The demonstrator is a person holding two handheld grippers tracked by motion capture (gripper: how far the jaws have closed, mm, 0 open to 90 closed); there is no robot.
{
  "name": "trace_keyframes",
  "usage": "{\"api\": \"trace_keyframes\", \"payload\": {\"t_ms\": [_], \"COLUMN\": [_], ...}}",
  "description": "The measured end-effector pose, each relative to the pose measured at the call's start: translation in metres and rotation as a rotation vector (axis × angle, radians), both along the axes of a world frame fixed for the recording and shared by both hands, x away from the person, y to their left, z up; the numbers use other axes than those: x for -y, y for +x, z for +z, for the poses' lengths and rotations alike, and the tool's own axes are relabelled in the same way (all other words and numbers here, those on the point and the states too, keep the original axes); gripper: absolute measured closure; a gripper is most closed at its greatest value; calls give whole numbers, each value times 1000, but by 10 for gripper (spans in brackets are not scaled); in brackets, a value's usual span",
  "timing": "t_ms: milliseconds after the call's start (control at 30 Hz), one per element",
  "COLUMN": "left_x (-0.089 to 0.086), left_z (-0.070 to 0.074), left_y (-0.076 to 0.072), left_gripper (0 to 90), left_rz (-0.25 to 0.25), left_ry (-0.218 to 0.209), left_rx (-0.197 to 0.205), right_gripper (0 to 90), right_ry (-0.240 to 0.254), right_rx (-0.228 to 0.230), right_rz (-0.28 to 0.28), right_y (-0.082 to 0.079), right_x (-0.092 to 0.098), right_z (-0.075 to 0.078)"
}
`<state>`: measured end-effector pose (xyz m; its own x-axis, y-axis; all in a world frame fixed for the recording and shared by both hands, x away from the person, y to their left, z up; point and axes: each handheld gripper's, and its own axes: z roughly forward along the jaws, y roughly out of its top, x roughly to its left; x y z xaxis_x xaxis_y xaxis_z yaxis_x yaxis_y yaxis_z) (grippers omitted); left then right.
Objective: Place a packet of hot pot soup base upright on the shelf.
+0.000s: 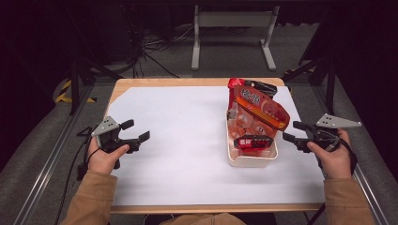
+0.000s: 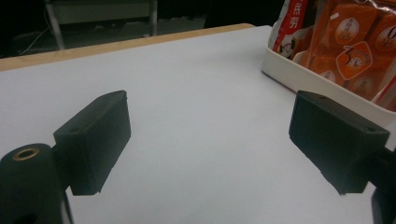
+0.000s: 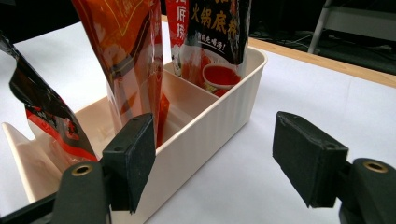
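Note:
A cream plastic bin (image 1: 251, 161) (image 3: 212, 123) (image 2: 322, 84) stands on the white table cover, right of centre, with several snack and sauce pouches upright in it. The biggest is an orange-red pouch (image 1: 257, 110) (image 3: 126, 46); a red and black pouch (image 1: 253, 142) (image 3: 39, 116) leans at the near end, and a black sauce pouch (image 3: 217, 32) stands at the far end. My right gripper (image 1: 290, 131) (image 3: 217, 158) is open just right of the bin, holding nothing. My left gripper (image 1: 136, 131) (image 2: 210, 144) is open over bare cover at the left, well away from the bin.
The white cover (image 1: 178, 150) lies on a wooden table (image 1: 187, 81) with its edge showing at the back. A grey table frame (image 1: 232, 28) and cables stand on the floor behind. Metal rails (image 1: 51, 154) run along both sides of the table.

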<state>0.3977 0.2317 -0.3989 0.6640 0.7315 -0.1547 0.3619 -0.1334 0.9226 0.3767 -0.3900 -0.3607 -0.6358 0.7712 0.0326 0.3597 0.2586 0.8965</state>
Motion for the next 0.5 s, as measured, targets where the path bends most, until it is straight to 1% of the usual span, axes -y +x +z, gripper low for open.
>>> {"api": "trace_keyframes", "payload": {"t_ms": [67,167,200,300,500], "left_x": [1,3,4,5,5], "left_z": [-4,-8,-8,-7,-3], "left_y": [1,2,2,2,0], "left_gripper": [137,136,136,135,121], "left_rz": [7,-4,-8,-16,-16], "left_ry": [17,29,43,35,42], "left_rx": [-9,-31,-30,-29,-22], "right_gripper": [307,303,302,302,300], "right_ry": [-7,-9,-3,-10,-10], "right_rx": [1,-2,-9,-14,-8], "right_rz": [2,2,2,0,0], "right_y": [1,1,2,3,4], "right_x": [0,0,-1,-1,-1], "right_z": [-1,-3,-3,-6,-4]}}
